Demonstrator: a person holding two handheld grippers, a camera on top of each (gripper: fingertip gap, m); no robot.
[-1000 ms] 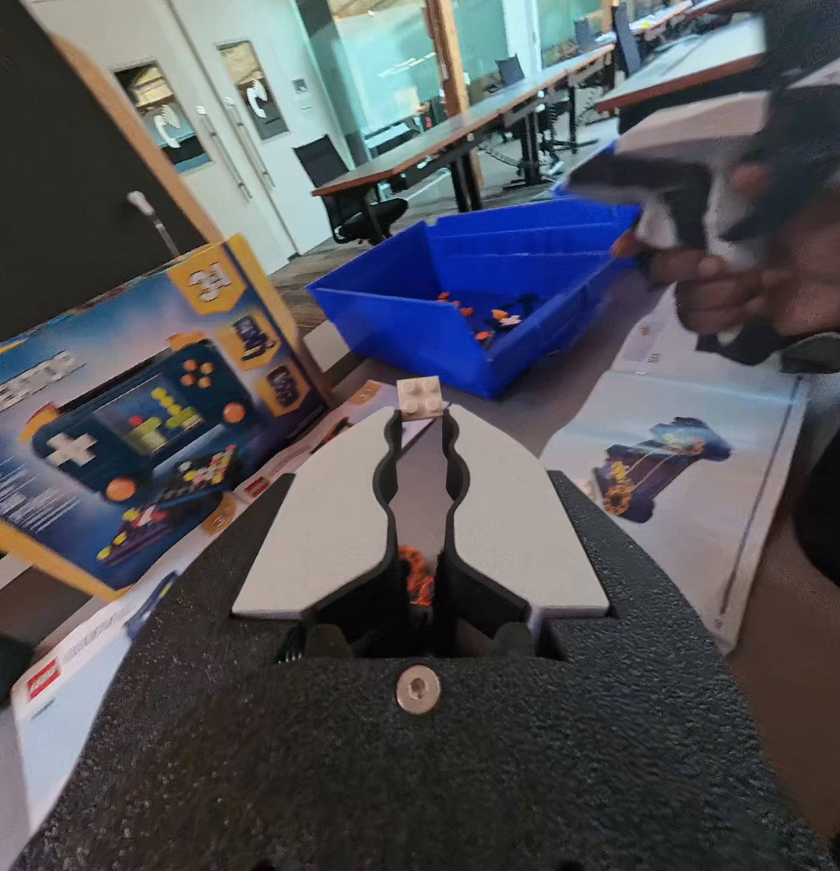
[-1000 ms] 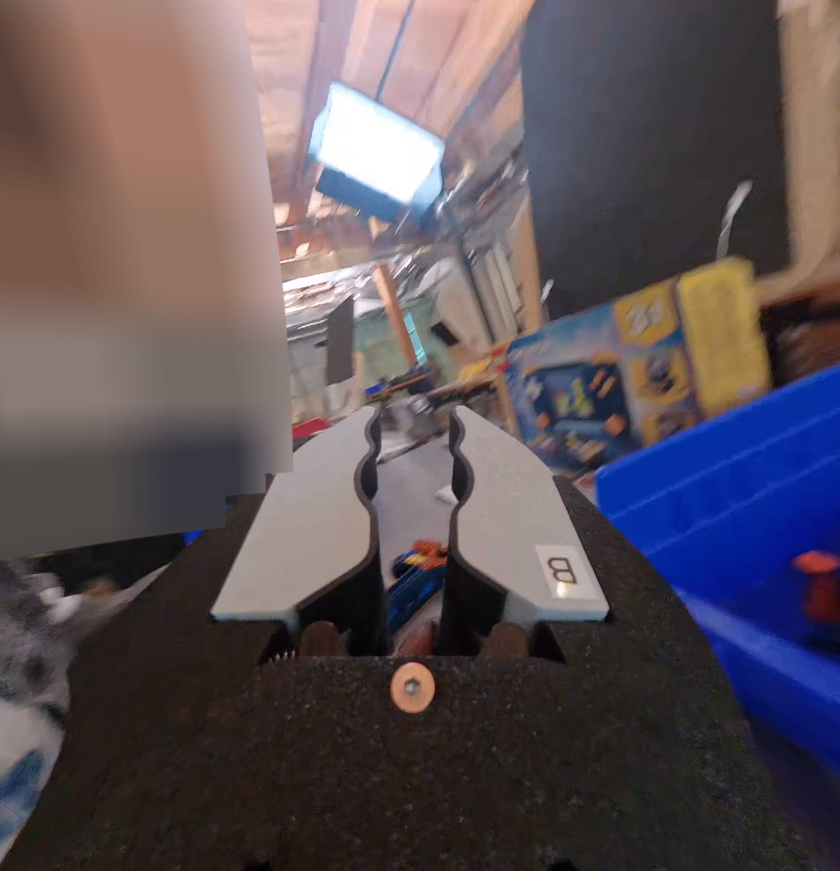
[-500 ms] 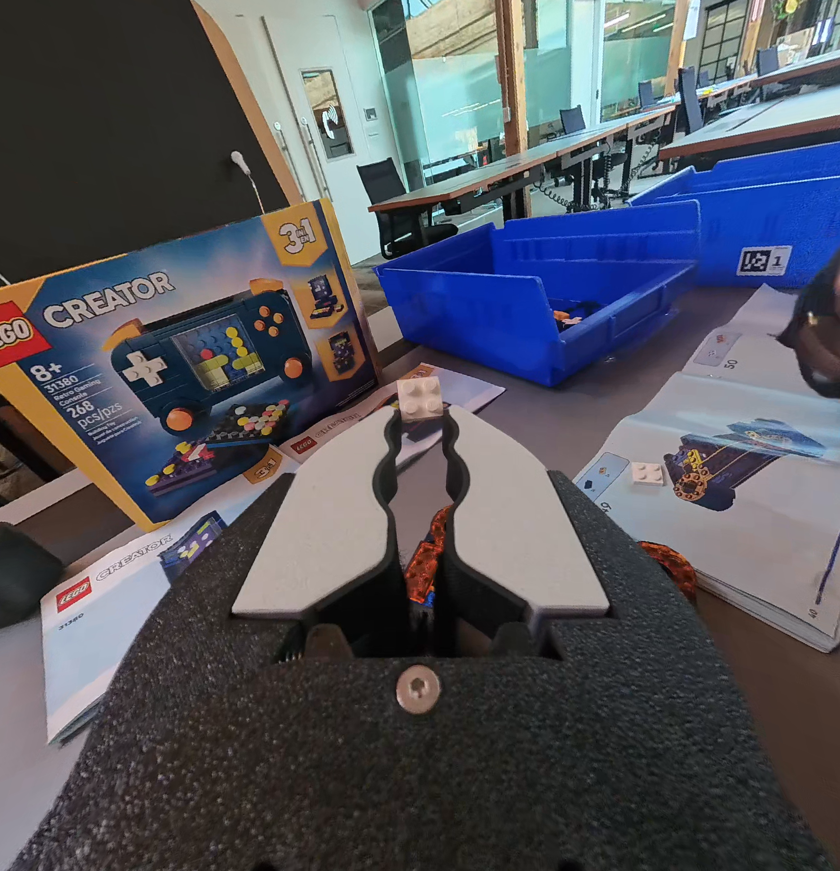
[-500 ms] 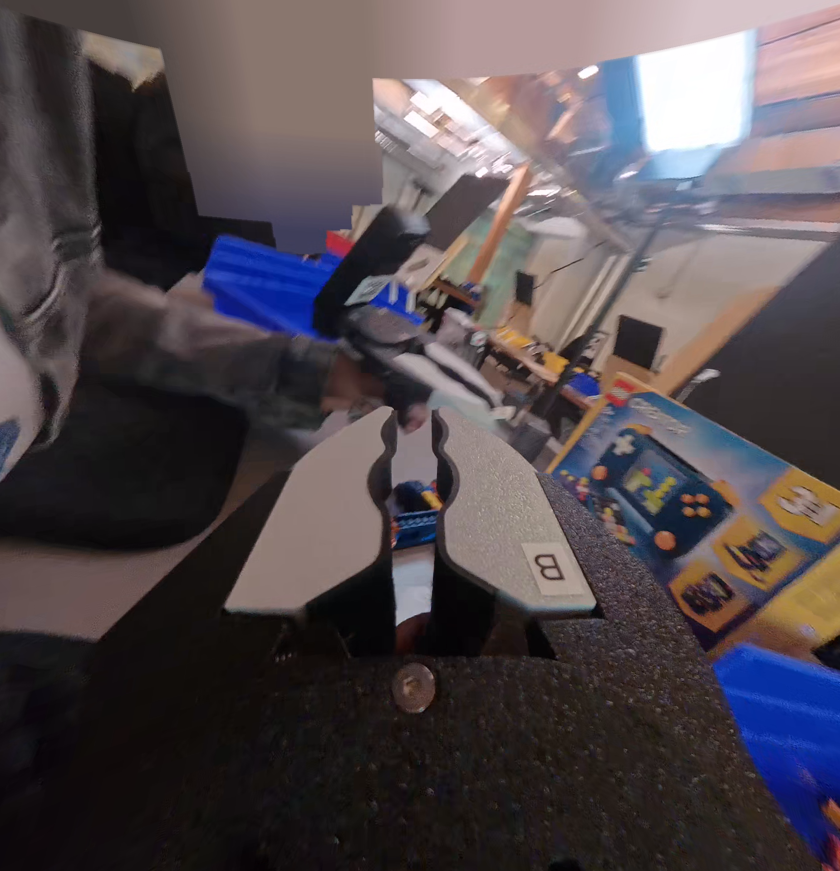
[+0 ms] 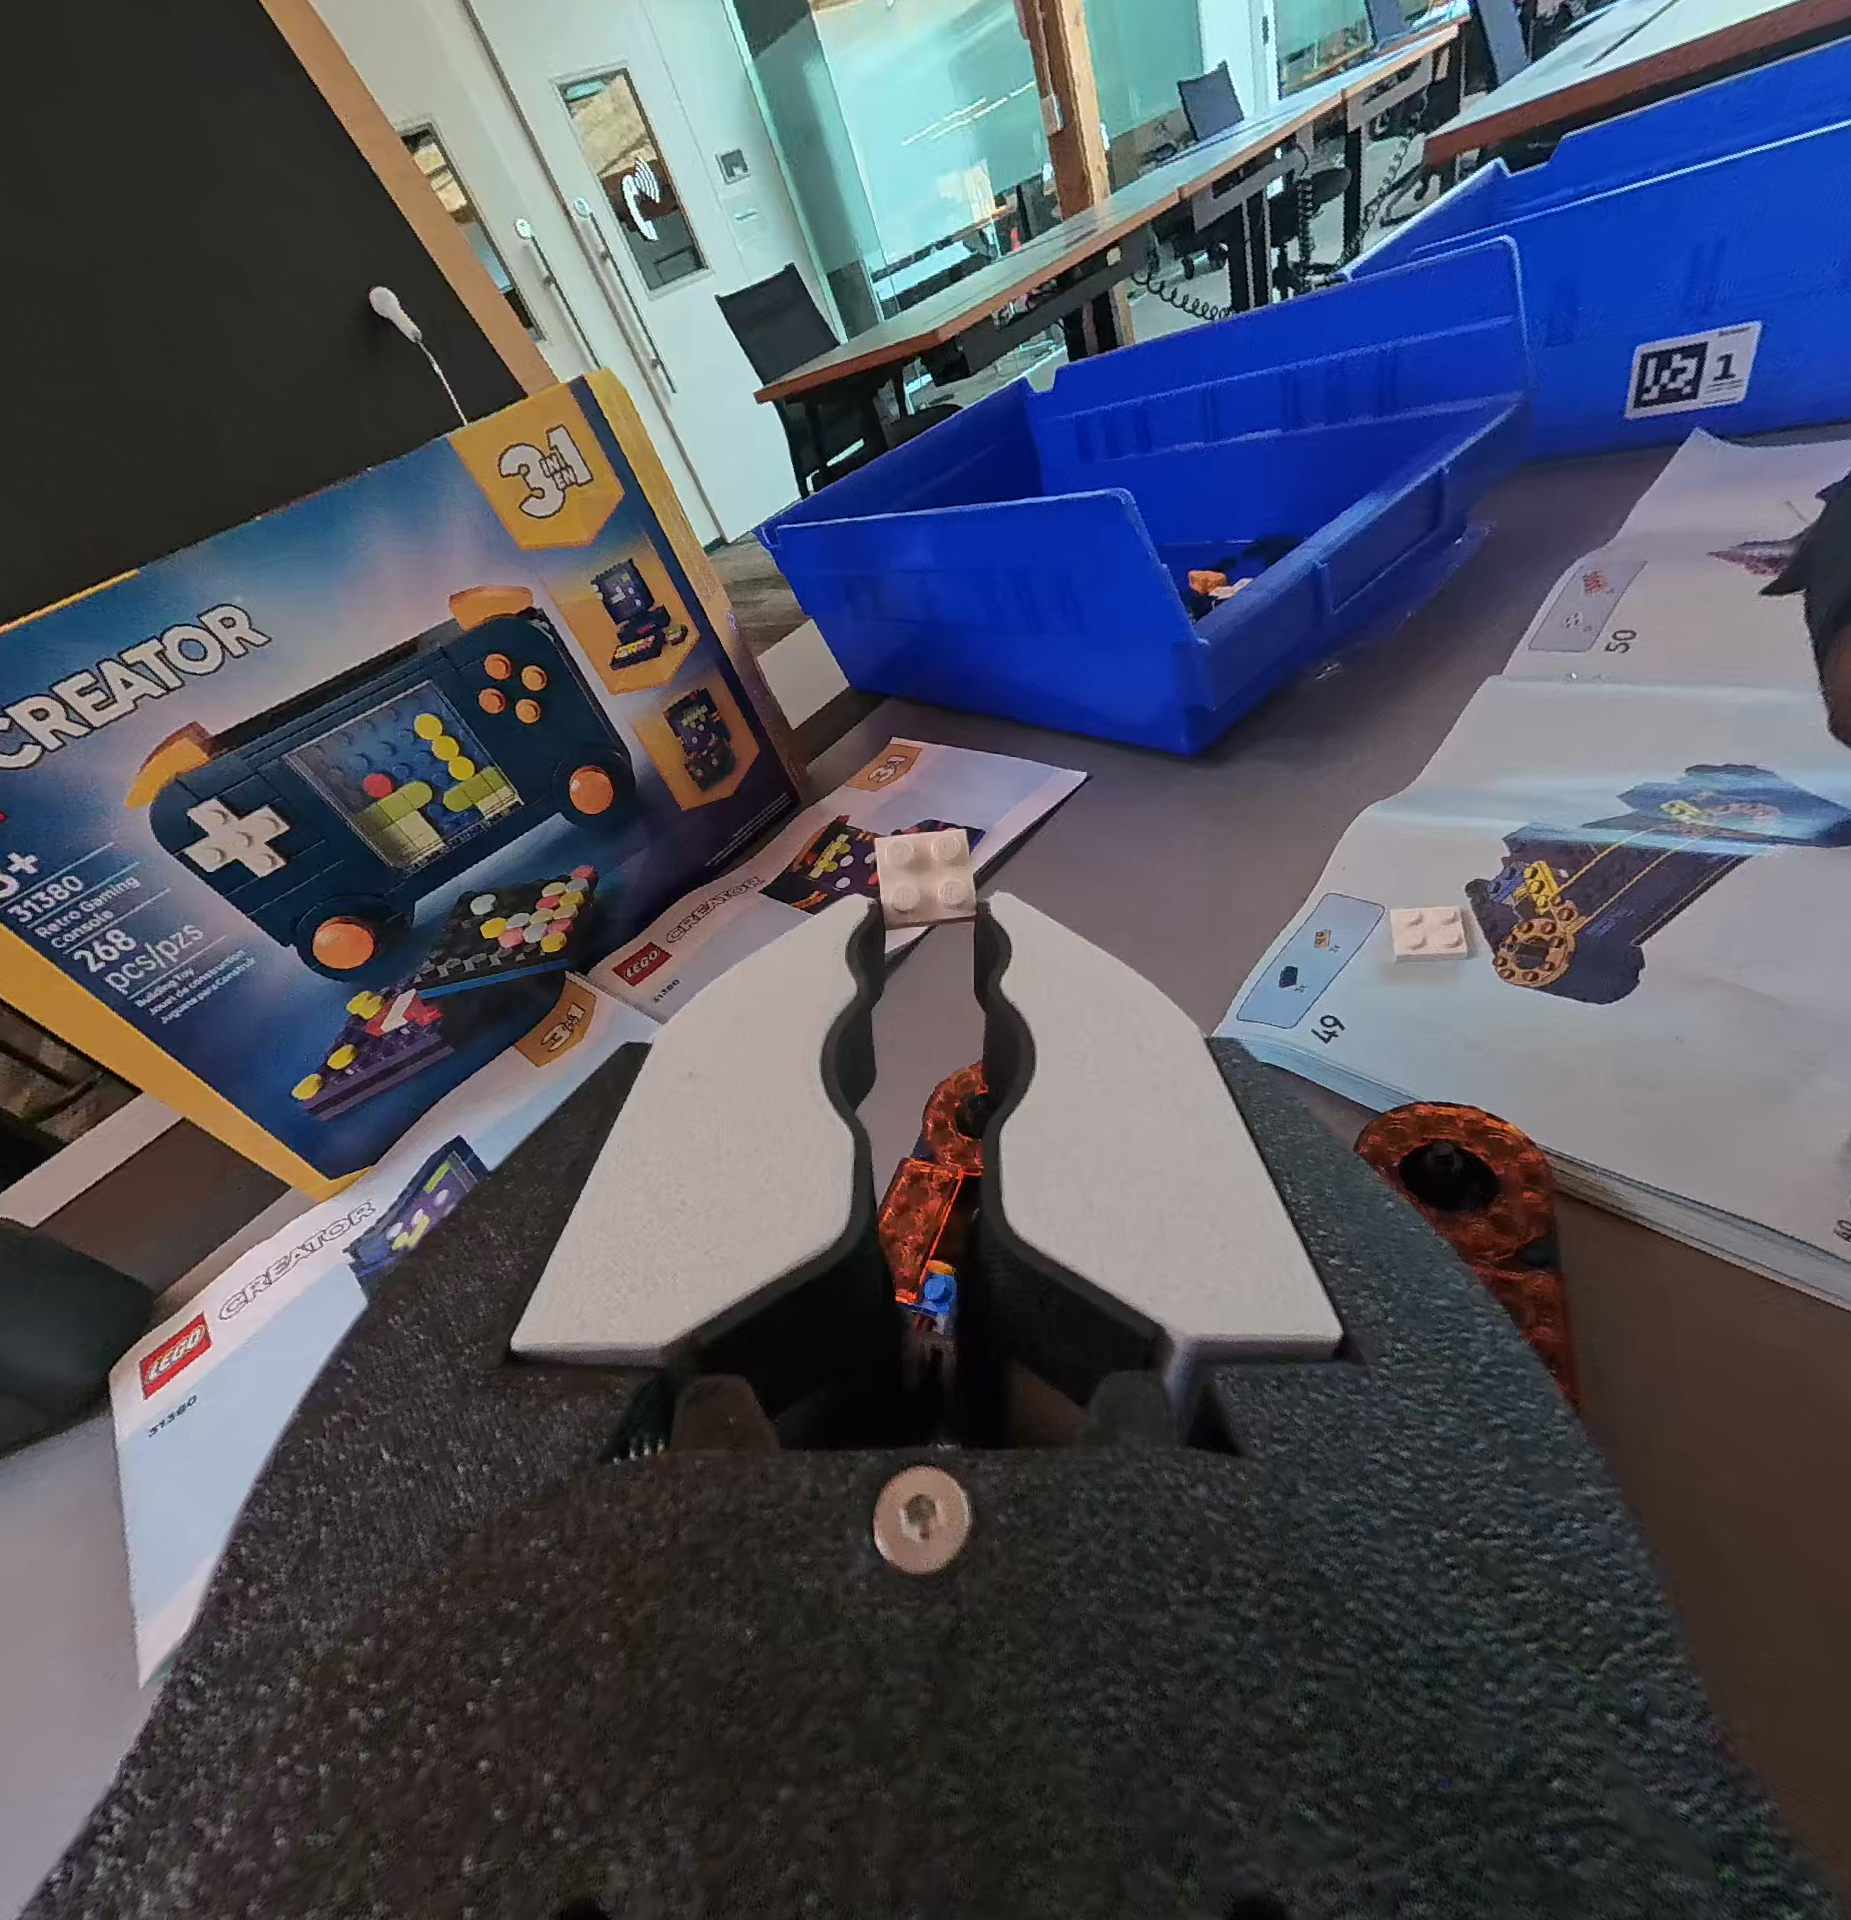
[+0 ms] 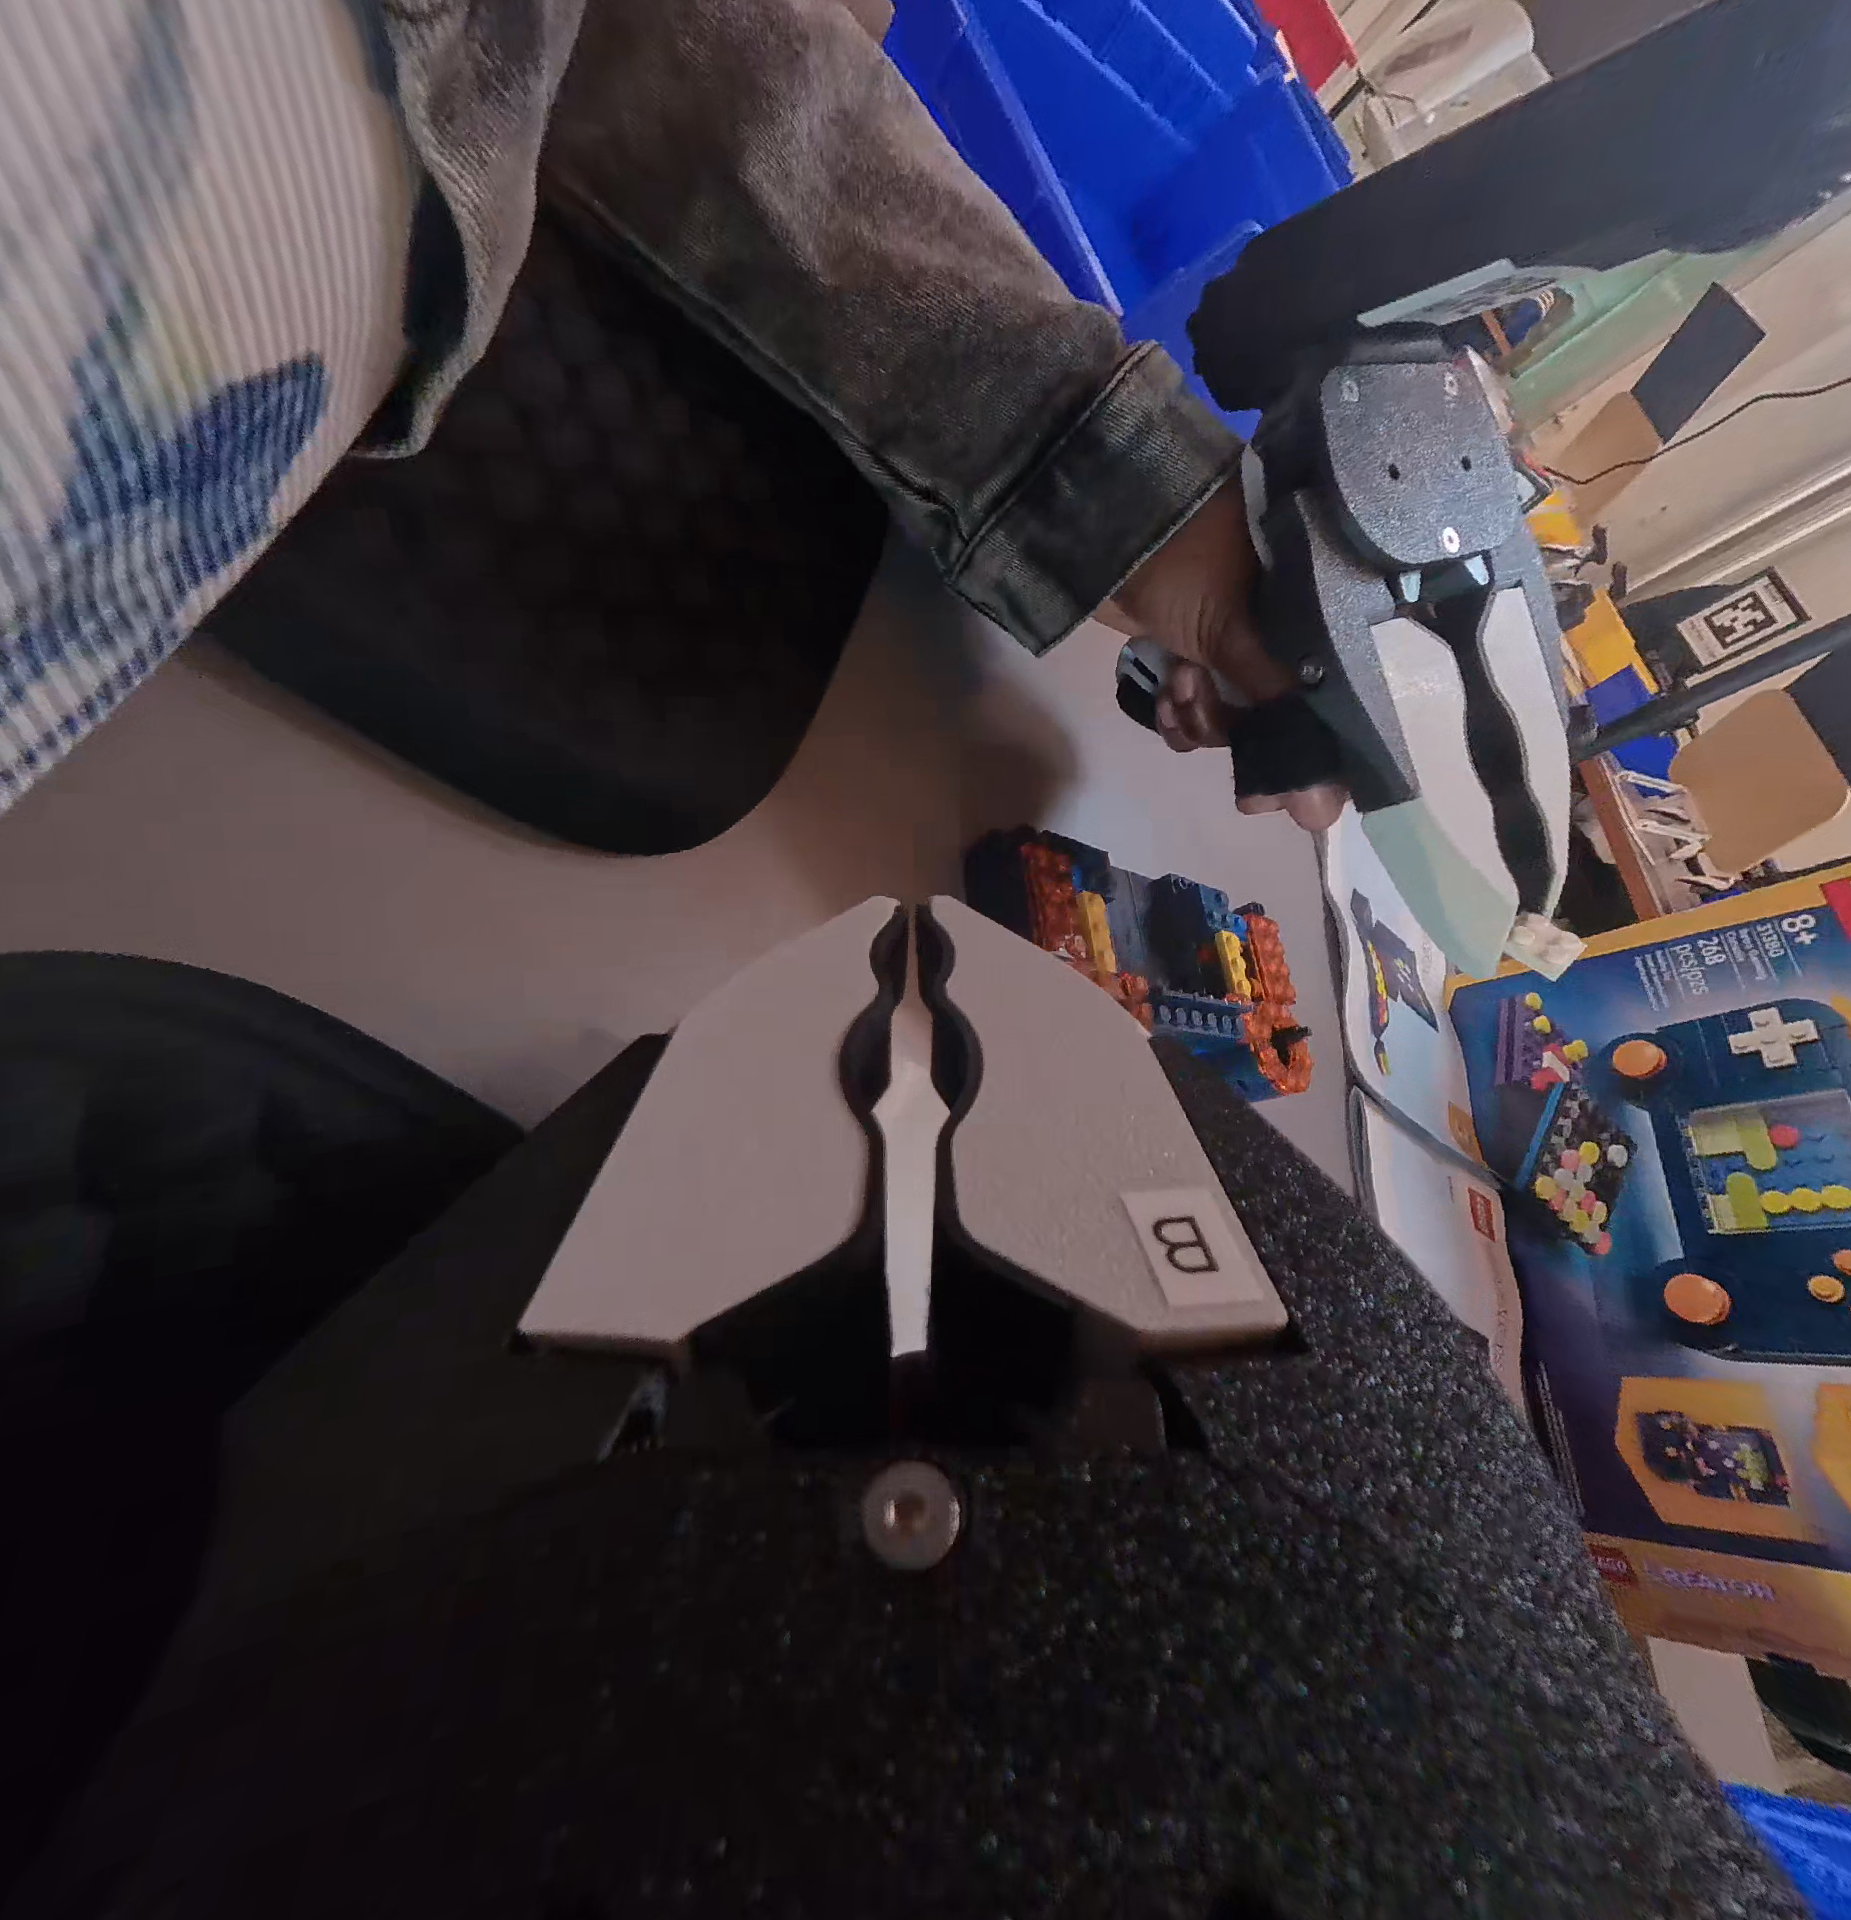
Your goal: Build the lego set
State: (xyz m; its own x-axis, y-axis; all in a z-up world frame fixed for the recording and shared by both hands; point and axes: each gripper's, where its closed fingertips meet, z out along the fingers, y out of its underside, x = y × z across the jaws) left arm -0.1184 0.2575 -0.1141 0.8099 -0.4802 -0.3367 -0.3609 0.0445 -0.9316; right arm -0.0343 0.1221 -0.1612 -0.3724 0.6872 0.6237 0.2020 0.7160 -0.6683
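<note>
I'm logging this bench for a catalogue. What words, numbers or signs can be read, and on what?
Not quoting any writing; these bear it:
Toy brick set box: print all over its front.
Closed booklet: logo and title.
Open instruction booklet: page numbers.
Far blue bin: white tag with square marker.
Right gripper: white sticker on one finger.
</note>
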